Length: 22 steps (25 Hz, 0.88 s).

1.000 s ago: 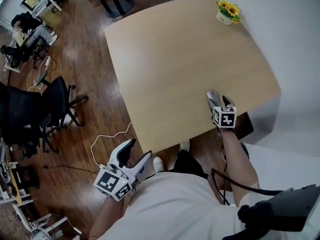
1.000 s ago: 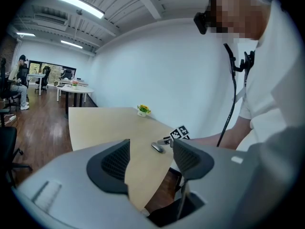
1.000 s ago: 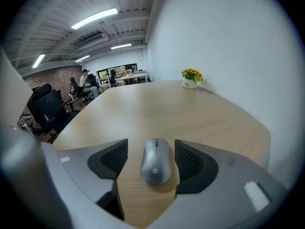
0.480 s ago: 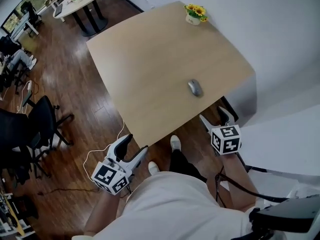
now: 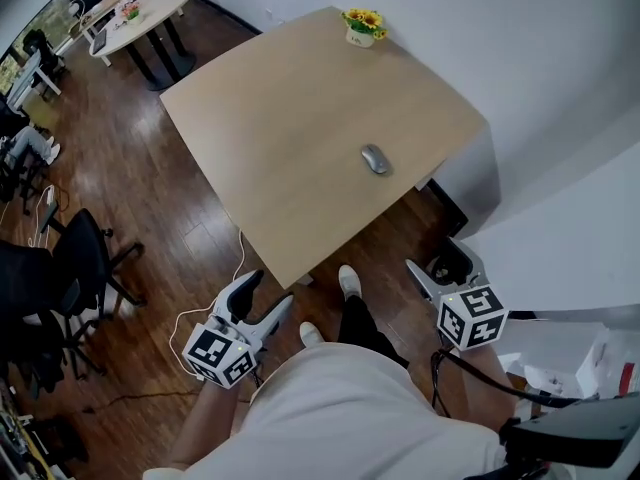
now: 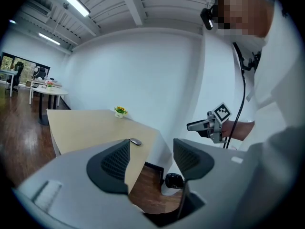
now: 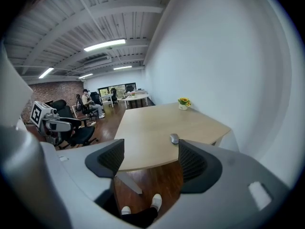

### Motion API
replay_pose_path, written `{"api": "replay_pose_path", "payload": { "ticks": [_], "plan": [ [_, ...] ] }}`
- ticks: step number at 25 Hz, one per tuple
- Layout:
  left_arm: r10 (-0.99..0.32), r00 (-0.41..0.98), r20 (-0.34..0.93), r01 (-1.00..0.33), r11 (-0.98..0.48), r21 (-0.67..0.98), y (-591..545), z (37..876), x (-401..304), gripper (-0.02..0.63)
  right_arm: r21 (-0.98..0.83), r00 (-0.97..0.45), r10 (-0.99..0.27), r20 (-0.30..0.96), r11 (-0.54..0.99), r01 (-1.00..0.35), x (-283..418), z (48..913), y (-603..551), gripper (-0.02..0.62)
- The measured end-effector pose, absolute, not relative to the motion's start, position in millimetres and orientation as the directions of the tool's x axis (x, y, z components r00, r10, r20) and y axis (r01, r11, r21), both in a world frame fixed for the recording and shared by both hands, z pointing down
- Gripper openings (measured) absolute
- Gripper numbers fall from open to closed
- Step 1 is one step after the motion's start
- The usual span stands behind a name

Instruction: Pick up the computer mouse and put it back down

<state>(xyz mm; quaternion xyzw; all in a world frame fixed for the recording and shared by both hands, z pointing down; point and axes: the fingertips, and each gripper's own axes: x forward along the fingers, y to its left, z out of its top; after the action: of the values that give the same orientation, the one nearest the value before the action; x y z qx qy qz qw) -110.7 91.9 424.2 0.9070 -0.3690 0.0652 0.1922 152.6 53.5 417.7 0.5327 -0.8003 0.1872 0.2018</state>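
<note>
The grey computer mouse (image 5: 374,159) lies alone on the light wooden table (image 5: 290,118), near its right front edge. It also shows small in the left gripper view as mouse (image 6: 136,141) and in the right gripper view as mouse (image 7: 174,138). My left gripper (image 5: 265,295) hangs open over the floor, below the table's front corner. My right gripper (image 5: 437,265) is open too, held off the table to the mouse's lower right. Neither gripper (image 6: 151,159) (image 7: 151,161) has anything between its jaws.
A small pot of yellow flowers (image 5: 360,26) stands at the table's far corner. Black office chairs (image 5: 80,258) and a white cable (image 5: 215,278) are on the wooden floor to the left. A white wall (image 5: 560,98) runs along the right. My shoes (image 5: 348,282) stand by the table's front edge.
The right gripper has let go of the mouse and drawn back off the table toward the body. The mouse stays on the table. The table now looks farther away.
</note>
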Motion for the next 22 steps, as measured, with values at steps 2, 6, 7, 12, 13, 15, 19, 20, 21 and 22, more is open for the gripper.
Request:
{"api": "replay_pose_path", "payload": {
  "ticks": [2, 6, 7, 12, 13, 15, 19, 20, 21, 22],
  "plan": [
    [-0.643, 0.722, 0.256, -0.692, -0.658, 0.298, 95.0, 423.7, -111.6, 0.267, -0.09, -0.355, -0.783, 0.511, 0.361, -0.928, 148.8, 412.8, 59.2, 0.362],
    [-0.644, 0.723, 0.251, -0.691, -0.66, 0.295, 102.0, 421.9, -110.9, 0.267, -0.078, -0.351, -0.791, 0.502, 0.362, -0.929, 147.7, 407.9, 65.3, 0.36],
    [-0.647, 0.721, 0.249, -0.693, -0.658, 0.295, 103.0, 421.0, -111.7, 0.267, -0.075, -0.352, -0.79, 0.501, 0.366, -0.928, 146.8, 407.3, 65.8, 0.36],
    [-0.658, 0.714, 0.242, -0.7, -0.652, 0.291, 107.4, 420.0, -118.0, 0.267, -0.067, -0.365, -0.786, 0.499, 0.384, -0.921, 137.8, 404.3, 68.9, 0.36],
    [-0.659, 0.712, 0.241, -0.701, -0.651, 0.291, 108.3, 420.1, -118.8, 0.267, -0.065, -0.368, -0.785, 0.498, 0.389, -0.919, 135.9, 403.5, 69.2, 0.36],
    [-0.662, 0.711, 0.239, -0.702, -0.649, 0.292, 109.6, 420.2, -119.1, 0.267, -0.064, -0.373, -0.784, 0.497, 0.395, -0.916, 133.9, 402.0, 68.5, 0.36],
    [-0.665, 0.709, 0.235, -0.704, -0.645, 0.297, 110.4, 419.5, -119.0, 0.267, -0.062, -0.384, -0.781, 0.492, 0.409, -0.911, 130.2, 399.6, 67.4, 0.359],
    [-0.666, 0.709, 0.234, -0.704, -0.645, 0.297, 110.3, 419.3, -119.3, 0.267, -0.061, -0.388, -0.779, 0.493, 0.414, -0.908, 128.8, 399.7, 67.4, 0.359],
    [-0.666, 0.709, 0.233, -0.704, -0.646, 0.296, 110.1, 419.2, -119.4, 0.267, -0.06, -0.391, -0.776, 0.495, 0.418, -0.906, 127.6, 399.8, 67.3, 0.359],
    [-0.666, 0.71, 0.231, -0.703, -0.647, 0.294, 109.7, 419.0, -119.6, 0.267, -0.059, -0.393, -0.774, 0.496, 0.422, -0.905, 126.6, 399.9, 67.0, 0.359]
  ]
}}
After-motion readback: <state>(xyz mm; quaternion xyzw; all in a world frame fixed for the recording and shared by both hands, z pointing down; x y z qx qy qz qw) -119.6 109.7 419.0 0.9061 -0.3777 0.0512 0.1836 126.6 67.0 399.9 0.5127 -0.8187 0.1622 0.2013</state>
